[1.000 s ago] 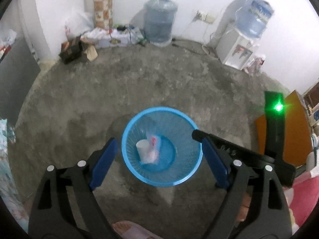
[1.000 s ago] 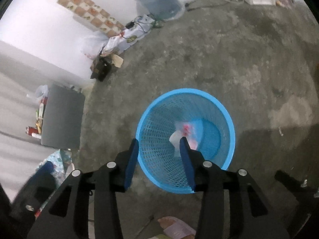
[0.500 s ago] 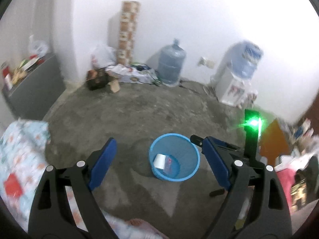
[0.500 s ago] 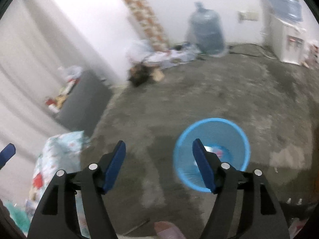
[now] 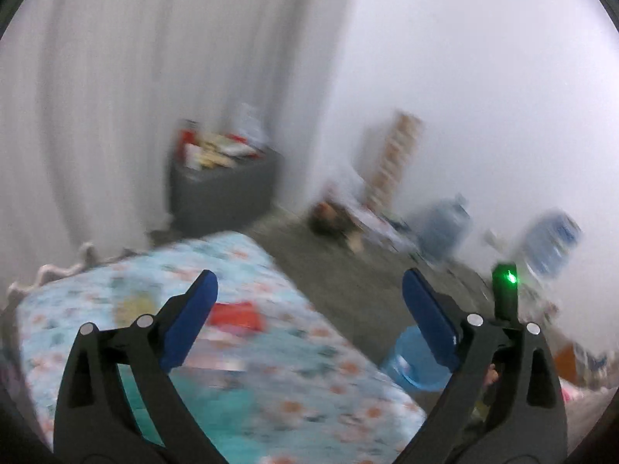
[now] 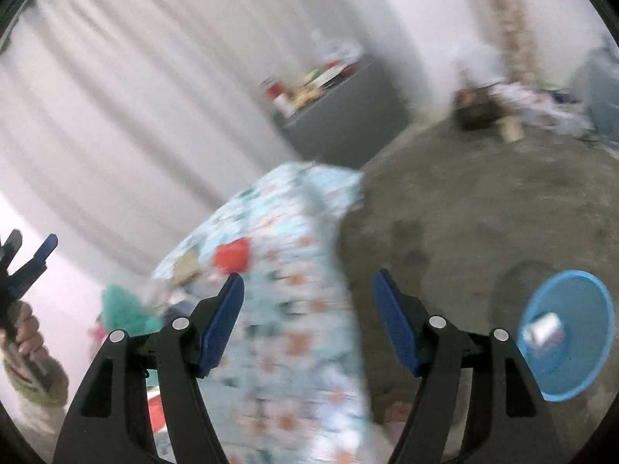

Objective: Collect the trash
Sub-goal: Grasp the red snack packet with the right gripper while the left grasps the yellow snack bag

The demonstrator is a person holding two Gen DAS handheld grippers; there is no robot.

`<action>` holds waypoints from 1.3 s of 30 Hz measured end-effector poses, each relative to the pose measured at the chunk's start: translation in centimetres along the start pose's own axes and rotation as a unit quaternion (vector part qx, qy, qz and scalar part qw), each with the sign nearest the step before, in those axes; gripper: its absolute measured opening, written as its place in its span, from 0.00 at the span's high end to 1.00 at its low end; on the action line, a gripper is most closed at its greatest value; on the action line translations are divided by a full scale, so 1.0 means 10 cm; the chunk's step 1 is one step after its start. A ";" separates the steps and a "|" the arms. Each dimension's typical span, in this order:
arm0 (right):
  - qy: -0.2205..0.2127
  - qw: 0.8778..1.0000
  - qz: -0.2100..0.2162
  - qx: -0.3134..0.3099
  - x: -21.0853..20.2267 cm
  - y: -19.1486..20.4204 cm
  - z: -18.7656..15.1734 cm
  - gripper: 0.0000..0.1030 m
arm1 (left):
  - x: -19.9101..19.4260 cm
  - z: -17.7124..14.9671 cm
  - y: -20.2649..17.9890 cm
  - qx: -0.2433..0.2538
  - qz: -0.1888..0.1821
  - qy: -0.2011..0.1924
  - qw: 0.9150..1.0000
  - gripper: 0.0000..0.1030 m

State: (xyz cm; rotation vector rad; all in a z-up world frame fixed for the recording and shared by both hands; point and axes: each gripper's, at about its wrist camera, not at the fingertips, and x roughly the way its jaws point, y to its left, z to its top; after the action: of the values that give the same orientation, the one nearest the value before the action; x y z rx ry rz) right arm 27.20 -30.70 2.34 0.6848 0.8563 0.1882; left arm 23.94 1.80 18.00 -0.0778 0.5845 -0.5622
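Two tongs, both with nothing in them. Left tongs (image 5: 309,311) have jaws wide apart and have just been opening further; nothing between them. Right tongs (image 6: 308,309) also apart, somewhat narrower, nothing between the pads.

Landmark: the blue basket (image 6: 603,309) on the concrete floor (image 6: 464,212). It sits just off the corner of the bed (image 5: 271,348) and holds a pale wrapper or cup (image 6: 541,328), so some trash is already collected. Open top, close to the bed: presumably parked there so drops are short.

Both cameras look away from the basket toward the bed, which fills the space between each pair of jaws. On the flowered sheet, on the bed side of the basket, lies a red item (image 5: 236,315), also seen in the right view (image 6: 232,256). Frames are blurred, so I can't say what it is; likely the next piece of trash. Another red scrap shows low down beside the bed; unclear too.

In the right view the left tongs are off at the far side of the bed from the basket, gripped in a hand (image 6: 27,332).

Judgement: between pickups, jaws pre-opened for a reach onto the bed. Grey cabinet (image 5: 220,193) with clutter on top stands beyond the bed, well away from the basket.
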 end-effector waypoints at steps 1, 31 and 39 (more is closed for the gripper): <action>0.015 1.000 0.013 -0.006 0.11 0.10 0.04 0.34 | -0.13 0.04 0.22 -0.021 0.020 -0.013 0.999 0.11; 0.232 0.965 0.112 0.039 2.49 0.87 0.35 0.39 | 1.88 -0.72 3.23 -0.261 0.030 0.309 0.914 0.45; 0.249 0.961 0.106 0.048 2.74 0.88 0.31 0.46 | 2.10 -0.80 3.19 -0.247 0.006 0.329 0.912 0.59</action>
State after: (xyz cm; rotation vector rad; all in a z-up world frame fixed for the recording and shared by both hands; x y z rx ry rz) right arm 48.40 -13.99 -8.03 0.8363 1.2798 0.5306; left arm 49.35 18.53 -6.36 -0.3738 1.3811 -0.4086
